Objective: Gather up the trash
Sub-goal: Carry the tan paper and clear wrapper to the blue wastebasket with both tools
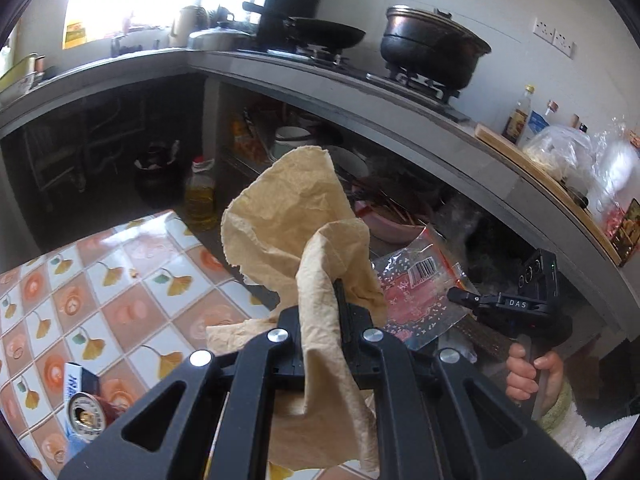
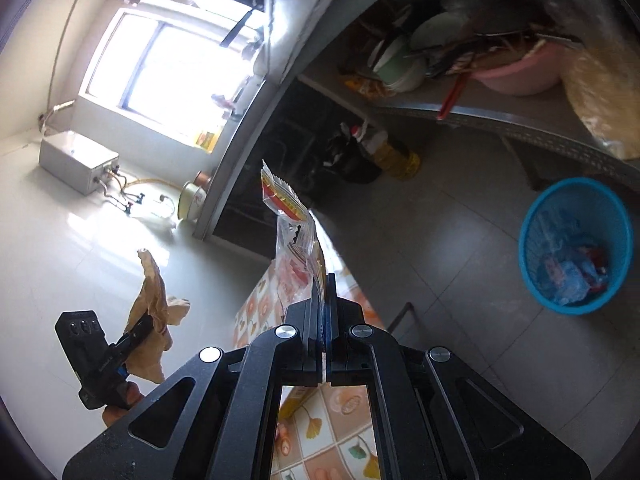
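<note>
Crumpled matt brown paper [image 1: 288,220], glossy clear plastic wrapper [image 2: 298,236], blue plastic mesh basket [image 2: 576,216]

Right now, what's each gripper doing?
Left gripper: shut on crumpled brown paper.
Right gripper: shut on clear snack wrapper.

The left wrist camera sits close behind the left gripper [image 1: 340,304] and looks forward and down toward the counter [image 1: 400,120] and its lower shelf. The right wrist camera sits just behind the right gripper [image 2: 322,300], angled down at the floor [image 2: 440,240]. Each view catches the other gripper; both share the patterned tablecloth [image 1: 120,280] and the shelf.
</note>
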